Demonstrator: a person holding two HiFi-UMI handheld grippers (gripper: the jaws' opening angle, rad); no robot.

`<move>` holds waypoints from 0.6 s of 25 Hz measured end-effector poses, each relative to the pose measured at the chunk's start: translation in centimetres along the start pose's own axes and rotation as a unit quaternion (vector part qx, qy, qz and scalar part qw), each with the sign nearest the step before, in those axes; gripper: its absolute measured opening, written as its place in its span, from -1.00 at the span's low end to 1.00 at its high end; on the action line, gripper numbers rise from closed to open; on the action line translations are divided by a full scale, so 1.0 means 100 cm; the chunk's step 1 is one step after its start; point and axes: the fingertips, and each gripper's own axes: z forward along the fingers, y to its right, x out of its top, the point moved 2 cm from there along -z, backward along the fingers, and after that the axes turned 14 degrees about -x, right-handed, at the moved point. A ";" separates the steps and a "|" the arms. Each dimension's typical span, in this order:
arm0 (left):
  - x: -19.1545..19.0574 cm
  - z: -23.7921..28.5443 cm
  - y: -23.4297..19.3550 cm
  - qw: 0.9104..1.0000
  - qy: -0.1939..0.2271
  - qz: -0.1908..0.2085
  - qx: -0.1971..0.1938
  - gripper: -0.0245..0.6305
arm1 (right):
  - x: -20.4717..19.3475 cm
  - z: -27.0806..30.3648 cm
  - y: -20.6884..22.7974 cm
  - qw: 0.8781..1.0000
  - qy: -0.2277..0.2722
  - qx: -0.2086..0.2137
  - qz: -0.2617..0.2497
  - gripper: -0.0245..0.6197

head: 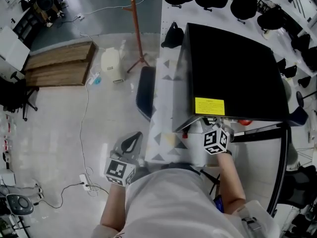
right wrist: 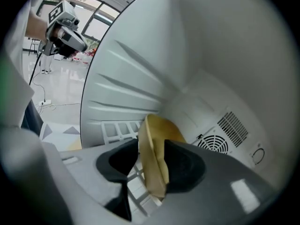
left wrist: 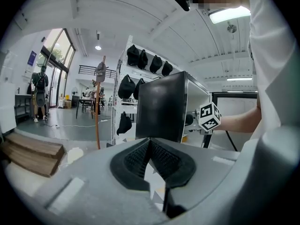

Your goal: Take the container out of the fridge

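A black mini fridge (head: 233, 73) stands on the table with its door (head: 283, 152) swung open to the right. My right gripper (right wrist: 149, 161) reaches inside the white fridge interior (right wrist: 140, 69); in the head view only its marker cube (head: 216, 141) shows at the fridge mouth. A tan container (right wrist: 152, 144) stands on edge between its jaws, against the right pad, with a gap to the left pad. My left gripper (head: 131, 144) hangs left of the table edge, its pads (left wrist: 140, 156) together at the tips and holding nothing.
The table carries a triangle-patterned cloth (head: 166, 108). A wire shelf (right wrist: 119, 128) and fan vent (right wrist: 213, 144) are inside the fridge. A dark chair (head: 144, 93), a coat stand (head: 136, 29), a white jug (head: 113, 66), wooden pallets (head: 59, 63) and a floor cable (head: 85, 182) lie to the left.
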 end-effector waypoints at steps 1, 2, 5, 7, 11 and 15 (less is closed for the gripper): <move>0.000 0.000 0.000 1.000 0.001 -0.001 0.003 -0.90 | -0.001 0.001 0.000 1.000 0.000 0.001 -0.007 -0.40; 0.000 -0.001 0.001 1.000 0.002 -0.002 0.005 -0.90 | -0.001 0.002 -0.001 1.000 -0.001 0.003 -0.015 -0.40; 0.000 -0.001 0.003 1.000 0.003 -0.003 0.011 -0.90 | -0.004 0.005 -0.002 0.999 -0.004 0.009 -0.037 -0.40; 0.000 -0.001 0.004 1.000 0.004 -0.003 0.014 -0.90 | -0.005 0.005 -0.003 0.999 -0.008 0.009 -0.051 -0.43; 0.000 -0.002 0.002 1.000 0.004 -0.003 0.018 -0.90 | -0.007 0.006 -0.004 0.997 -0.015 0.004 -0.073 -0.51; 0.001 -0.004 0.001 1.000 0.007 -0.006 0.017 -0.90 | -0.007 0.005 -0.003 0.997 -0.020 0.000 -0.080 -0.63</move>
